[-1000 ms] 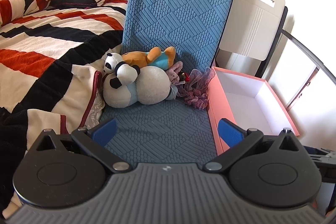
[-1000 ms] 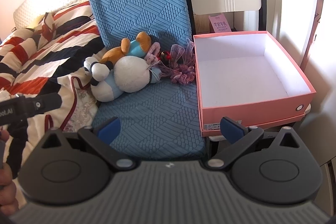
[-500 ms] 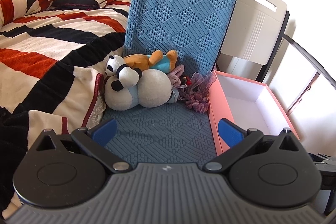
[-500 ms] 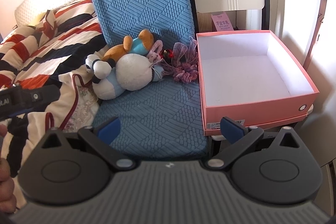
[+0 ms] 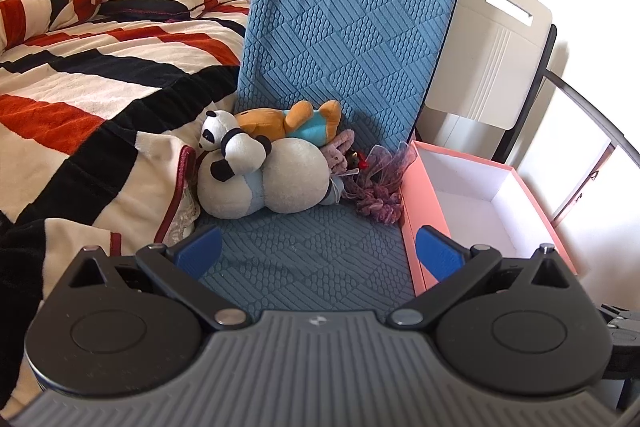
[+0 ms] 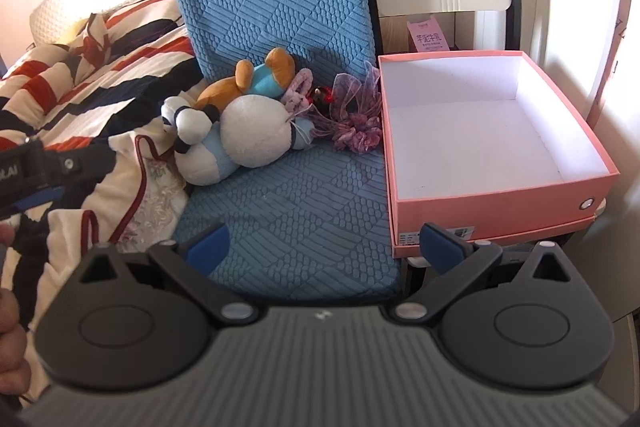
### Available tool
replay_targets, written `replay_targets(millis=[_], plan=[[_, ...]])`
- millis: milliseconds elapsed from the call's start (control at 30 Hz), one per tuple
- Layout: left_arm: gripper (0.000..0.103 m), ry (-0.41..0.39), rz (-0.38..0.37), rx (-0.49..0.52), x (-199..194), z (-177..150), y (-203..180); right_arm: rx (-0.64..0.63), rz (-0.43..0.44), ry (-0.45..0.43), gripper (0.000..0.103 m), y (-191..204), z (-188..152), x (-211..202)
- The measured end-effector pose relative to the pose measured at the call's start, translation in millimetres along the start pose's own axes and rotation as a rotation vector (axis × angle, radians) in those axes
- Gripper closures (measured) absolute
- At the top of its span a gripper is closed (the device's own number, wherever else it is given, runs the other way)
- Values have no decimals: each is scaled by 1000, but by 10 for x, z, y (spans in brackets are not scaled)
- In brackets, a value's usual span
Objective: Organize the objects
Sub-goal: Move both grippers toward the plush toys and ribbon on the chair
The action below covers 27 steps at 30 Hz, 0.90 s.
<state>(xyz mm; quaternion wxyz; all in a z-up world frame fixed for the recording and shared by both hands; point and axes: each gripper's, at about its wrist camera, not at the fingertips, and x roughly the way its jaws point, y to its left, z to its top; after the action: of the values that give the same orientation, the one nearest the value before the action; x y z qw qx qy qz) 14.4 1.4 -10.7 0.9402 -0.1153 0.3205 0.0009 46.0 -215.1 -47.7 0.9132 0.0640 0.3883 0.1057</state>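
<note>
Left gripper [image 5: 318,251] hovering released, right gripper [image 6: 324,245] hovering released, both gripping nothing. Plush toys [image 5: 260,179] lying piled on blue chair seat [image 5: 304,259], beside pink box [image 6: 492,203] sitting open.

Surface: a chair seat [image 5: 304,259] covered in blue textured fabric, with a matching upright back.
Back of seat: a heap of soft toys lies against the backrest.
Front of heap: a large white and pale blue plush [image 5: 272,183] [image 6: 244,139], with a small panda [image 5: 228,147] resting on top of it.
Behind it: an orange plush in a turquoise top [image 5: 292,123], and a small pink bunny [image 5: 340,151].
Right of heap: a purple scrunchie [image 5: 378,203] with gauzy ribbon.
Beside the seat: an open pink box [image 6: 496,203], white inside, touching the seat's right edge.
Left: a bed with a red, black and cream striped blanket [image 5: 92,99], spilling against the chair.
</note>
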Motion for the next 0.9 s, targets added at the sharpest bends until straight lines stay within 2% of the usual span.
replay_targets(millis=[367,733,833,900], plan=[[0,-9,25,12,332,22,38,-16,8,11,0,-13,73,288],[0,-98,34,-58,740,135,128,-102,1,-24,0,80,169,716],[0,-111,41,-59,875,206,143,-131,28,-51,0,106,168,814],[0,-137,62,-53,980,237,155,-136,17,-47,0,129,189,917]])
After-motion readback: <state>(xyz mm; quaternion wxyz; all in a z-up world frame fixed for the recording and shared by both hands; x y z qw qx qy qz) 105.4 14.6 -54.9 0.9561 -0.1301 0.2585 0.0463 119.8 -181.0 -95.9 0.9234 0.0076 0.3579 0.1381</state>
